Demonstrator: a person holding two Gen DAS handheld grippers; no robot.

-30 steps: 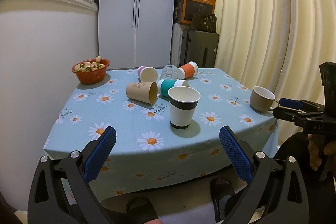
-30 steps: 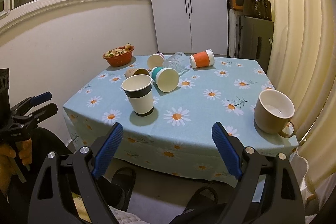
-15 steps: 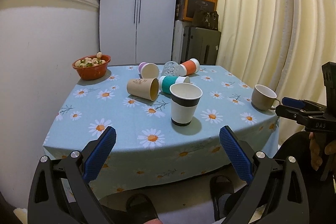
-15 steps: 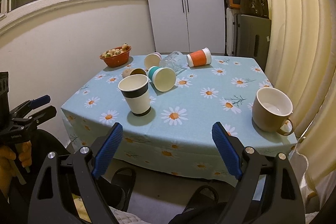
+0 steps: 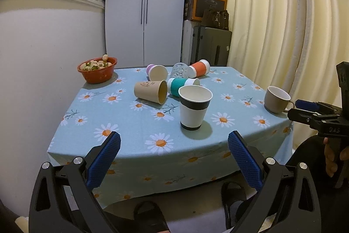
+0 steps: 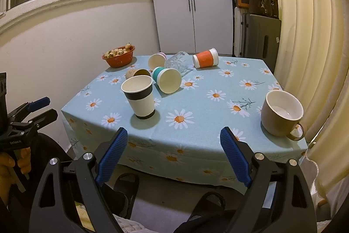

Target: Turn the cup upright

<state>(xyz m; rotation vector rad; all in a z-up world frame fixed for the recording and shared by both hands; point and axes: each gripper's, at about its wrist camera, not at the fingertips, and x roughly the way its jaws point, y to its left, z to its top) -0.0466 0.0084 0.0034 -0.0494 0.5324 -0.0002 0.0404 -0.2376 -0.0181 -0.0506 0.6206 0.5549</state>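
Already upright, the black-banded paper cup point(image 5: 194, 109) stands near the front of the daisy tablecloth point(image 5: 130, 123), and the brown mug point(image 6: 281, 113) sits mouth-up at the right edge. Behind them several cups lie on their sides: the kraft cup point(image 5: 151, 91), the teal-sleeved cup point(image 6: 166, 79), the orange-sleeved cup point(image 6: 205, 58), the lilac cup point(image 5: 157, 72) and a clear glass point(image 6: 177, 61). The kraft cup looks like the nearest candidate, its mouth facing right in the left wrist view. Both the left gripper point(image 5: 174, 158) and the right gripper point(image 6: 172, 154) hang short of the table edge, jaws spread wide and empty. A good flip would probably close lightly across the cup's wall mid-body, lift clear of the touching teal-sleeved cup, and rotate before setting down on open cloth.
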